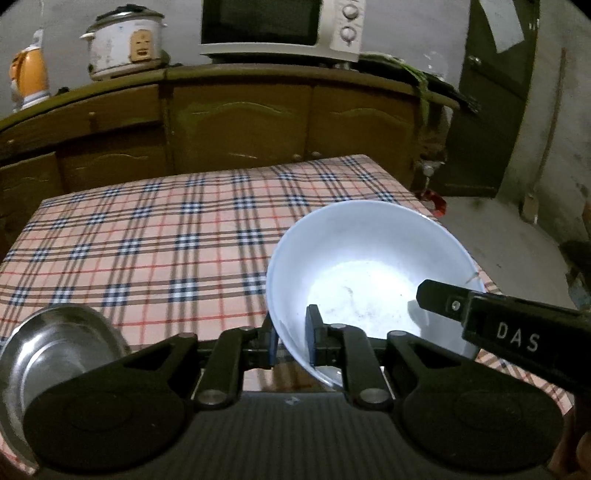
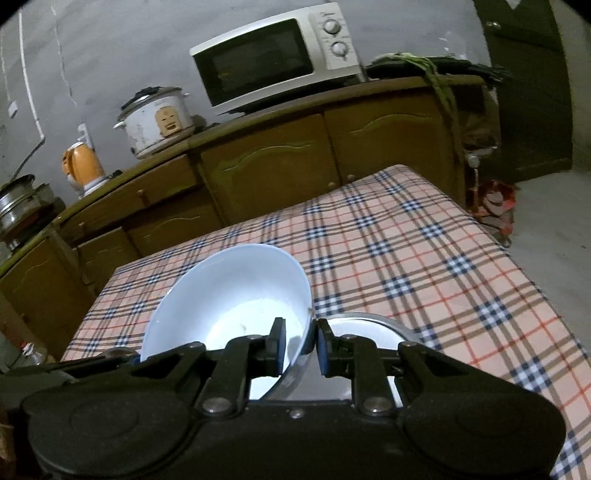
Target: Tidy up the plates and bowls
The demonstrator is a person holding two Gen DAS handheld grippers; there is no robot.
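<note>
A white bowl (image 1: 373,266) is held tilted above the plaid table (image 1: 155,236). My left gripper (image 1: 293,341) is shut on the bowl's near left rim, one finger inside and one outside. My right gripper (image 2: 300,347) is shut on the bowl's (image 2: 236,295) right rim; its finger (image 1: 443,301) shows in the left wrist view at the bowl's right side. A steel bowl (image 1: 44,354) sits on the table at the lower left. Under the white bowl, in the right wrist view, lies a steel-rimmed dish (image 2: 373,325).
A wooden cabinet (image 1: 240,122) stands behind the table with a microwave (image 1: 280,26), a rice cooker (image 1: 125,40) and an orange kettle (image 1: 29,74) on top. A dark door (image 1: 491,92) and bare floor lie to the right.
</note>
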